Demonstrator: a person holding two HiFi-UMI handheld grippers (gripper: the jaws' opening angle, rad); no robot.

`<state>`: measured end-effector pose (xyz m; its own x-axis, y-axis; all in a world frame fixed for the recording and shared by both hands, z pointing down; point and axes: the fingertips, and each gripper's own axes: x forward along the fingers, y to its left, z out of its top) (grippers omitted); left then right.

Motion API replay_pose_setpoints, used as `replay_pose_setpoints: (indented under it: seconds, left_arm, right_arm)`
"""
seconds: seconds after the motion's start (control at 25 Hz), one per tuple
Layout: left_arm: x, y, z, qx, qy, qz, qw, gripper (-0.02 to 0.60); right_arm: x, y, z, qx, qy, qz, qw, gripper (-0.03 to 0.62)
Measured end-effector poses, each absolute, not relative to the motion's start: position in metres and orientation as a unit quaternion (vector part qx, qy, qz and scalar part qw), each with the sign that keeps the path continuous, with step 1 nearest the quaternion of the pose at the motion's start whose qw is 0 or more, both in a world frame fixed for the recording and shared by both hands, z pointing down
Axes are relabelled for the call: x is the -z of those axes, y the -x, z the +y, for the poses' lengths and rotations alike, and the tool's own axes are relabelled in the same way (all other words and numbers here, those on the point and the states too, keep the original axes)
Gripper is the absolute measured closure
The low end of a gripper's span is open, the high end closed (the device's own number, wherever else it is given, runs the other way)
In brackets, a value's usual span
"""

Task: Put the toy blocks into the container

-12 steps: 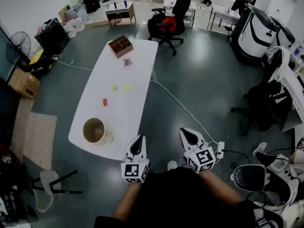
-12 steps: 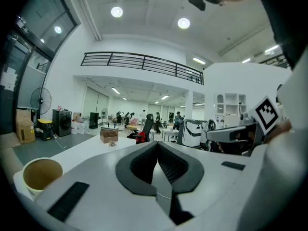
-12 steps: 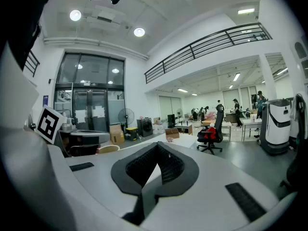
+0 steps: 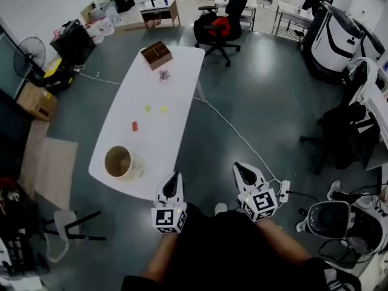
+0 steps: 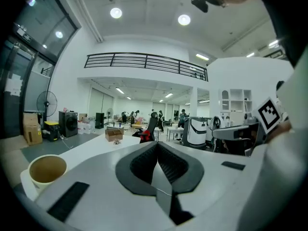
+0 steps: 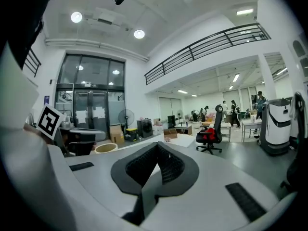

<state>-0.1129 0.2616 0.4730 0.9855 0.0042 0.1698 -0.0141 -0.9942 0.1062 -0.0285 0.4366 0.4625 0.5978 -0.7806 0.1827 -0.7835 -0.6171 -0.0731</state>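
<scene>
Left gripper (image 4: 175, 176) and right gripper (image 4: 239, 166) hover just short of the table (image 4: 156, 145), fingers clenched on nothing. Red block (image 4: 134, 125) and yellow blocks (image 4: 147, 108) lie mid-table, ahead-left, beyond the round container (image 4: 119, 162); left gripper looks nearer

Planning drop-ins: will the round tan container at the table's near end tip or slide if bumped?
Probably hard to tip: the container stands upright and looks wide-mouthed. It appears empty, so likely light; it may slide on the smooth white table if nudged. It sits near the table's edge, so a push that way looks risky.
</scene>
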Motion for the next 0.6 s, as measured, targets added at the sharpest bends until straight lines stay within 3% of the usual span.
replay_pose_setpoints:
  seconds: [0.32,0.6]
  left_arm:
    - [-0.483,0.114,0.257,-0.113,-0.992,-0.025,0.042,0.577]
    - [-0.502,0.076,0.244,-0.116,-0.991,-0.02,0.058,0.578]
  right_arm:
    - [-0.486,0.018,0.429,-0.128,-0.878,-0.461,-0.02,0.595]
    - [-0.505,-0.018,0.41,-0.15,-0.876,-0.457,-0.025,0.595]
